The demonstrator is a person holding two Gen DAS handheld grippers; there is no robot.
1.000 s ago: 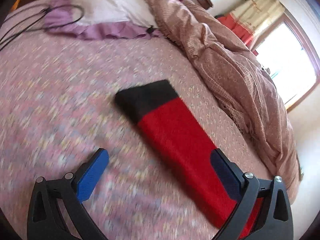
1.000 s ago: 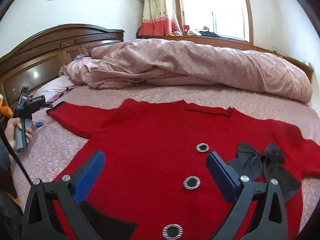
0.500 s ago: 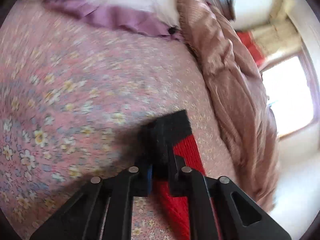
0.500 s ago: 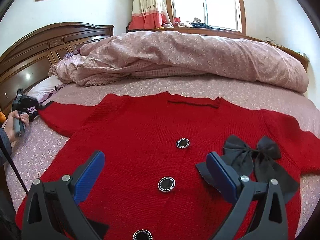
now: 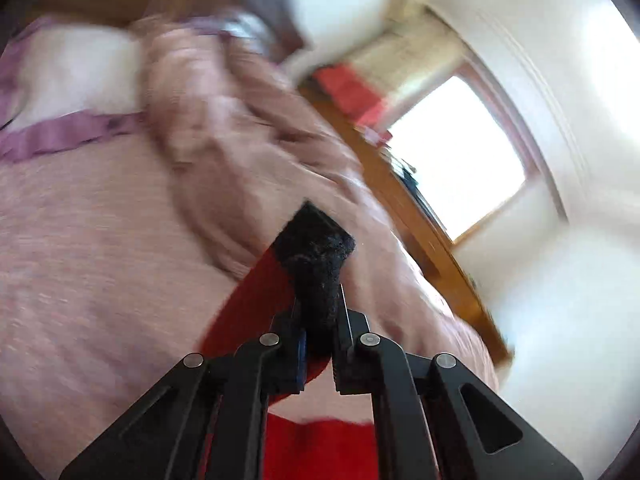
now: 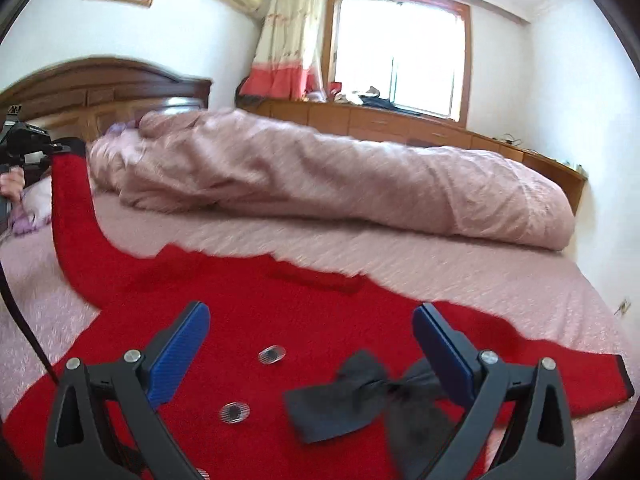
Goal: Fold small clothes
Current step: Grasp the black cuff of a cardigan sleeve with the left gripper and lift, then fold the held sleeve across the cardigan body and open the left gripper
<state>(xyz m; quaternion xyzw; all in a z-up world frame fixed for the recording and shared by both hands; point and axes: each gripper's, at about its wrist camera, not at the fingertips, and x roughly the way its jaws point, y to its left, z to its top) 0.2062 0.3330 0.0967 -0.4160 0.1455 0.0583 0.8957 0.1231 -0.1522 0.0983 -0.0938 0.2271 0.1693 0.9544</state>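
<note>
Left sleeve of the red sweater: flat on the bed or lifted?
Lifted. The left gripper is shut on the black cuff, and the sleeve rises off the bed.

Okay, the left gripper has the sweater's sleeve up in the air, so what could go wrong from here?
1. The left gripper pinches only the black cuff; the knit could slip out mid-fold.
2. The right gripper hovers open above the red sweater, nothing pinning it, so the lifted sleeve may drag the body askew.
3. The black bow could bunch under the fold.

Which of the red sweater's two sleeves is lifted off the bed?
The sleeve with its black cuff pinched in the left gripper is raised; the other sleeve lies flat on the bed.
</note>
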